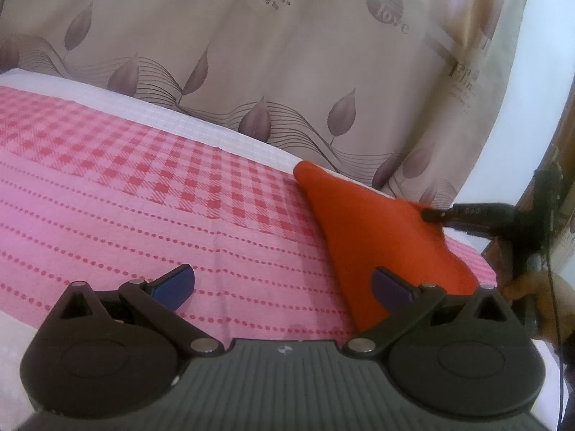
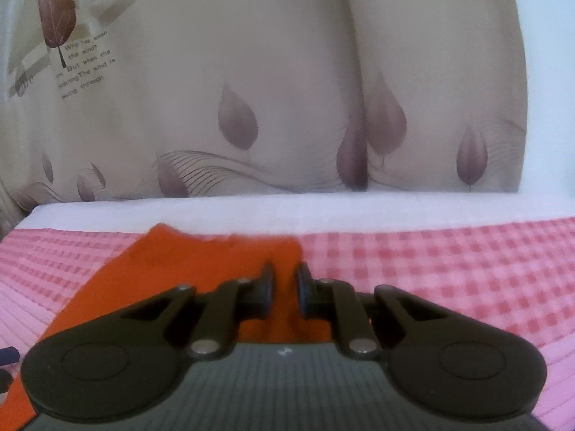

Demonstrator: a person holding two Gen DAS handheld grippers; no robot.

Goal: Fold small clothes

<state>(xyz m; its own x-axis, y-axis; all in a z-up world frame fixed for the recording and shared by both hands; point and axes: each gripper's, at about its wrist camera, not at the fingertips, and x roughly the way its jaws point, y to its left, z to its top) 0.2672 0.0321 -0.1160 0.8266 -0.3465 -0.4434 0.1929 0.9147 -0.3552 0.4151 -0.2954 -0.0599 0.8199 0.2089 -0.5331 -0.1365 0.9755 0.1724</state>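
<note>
Right tongs (image 2: 284, 283) pinch the orange cloth (image 1: 363, 226) between their narrowed black pads, holding up one corner so the fabric rises into a soft, tent-like triangle. From the left wrist view that same tool reaches in from the right edge, its dark tip buried in the cloth's fuzzy, felt-like corner. Left tongs (image 1: 284, 287) stand wide open with nothing between the blue pads (image 1: 172, 283); the right-hand pad sits just over the cloth's near edge, though contact cannot be told. The cloth is matte and plain, lying near the far right part of a pink bedcover (image 1: 125, 197) woven in red checks and dotted lines, over a white waffle-textured sheet (image 1: 201, 122). Behind hangs a smooth beige curtain (image 1: 251, 54) printed with mauve leaves, thin wavy lines and lettering.
</note>
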